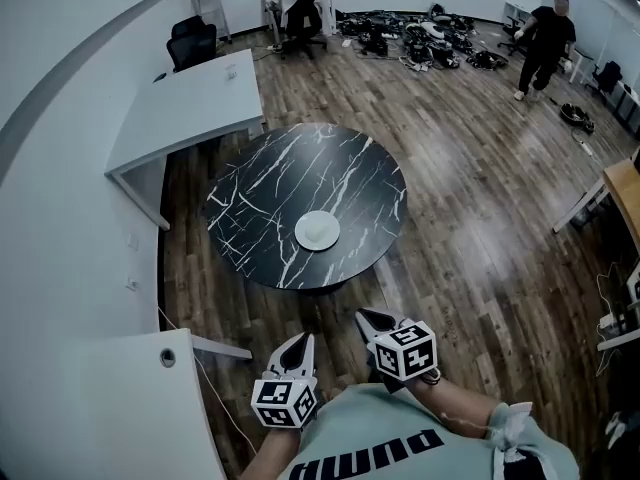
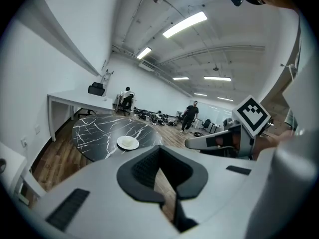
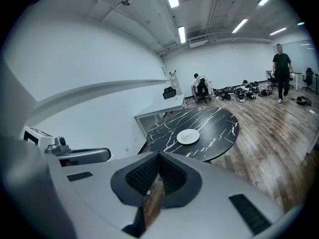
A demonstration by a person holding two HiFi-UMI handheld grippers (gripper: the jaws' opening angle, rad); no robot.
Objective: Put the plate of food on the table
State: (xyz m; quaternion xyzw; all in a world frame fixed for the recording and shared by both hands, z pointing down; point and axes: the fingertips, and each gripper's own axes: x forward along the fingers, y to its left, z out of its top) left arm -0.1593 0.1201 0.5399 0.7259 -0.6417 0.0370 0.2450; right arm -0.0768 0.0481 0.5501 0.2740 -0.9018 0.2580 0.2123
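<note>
Plate of food resting on a round black table, with two hand-held grippers kept close to the person's body.

The plate (image 1: 317,231) is set toward the near side of the marble-patterned table (image 1: 250,193), well apart from both grippers; a pale mound is just made out on it; the task is judged done, which would explain why nothing is carried. The left gripper (image 1: 301,342) and right gripper (image 1: 371,318) are held low by the chest, pointed toward the table; each pair of fingers is closed tip to tip with nothing between, only floor showing through the slit behind the tips. A white desk (image 1: 190,103) stands at the far left; a standing person (image 1: 543,40) is seen at the far right.
</note>
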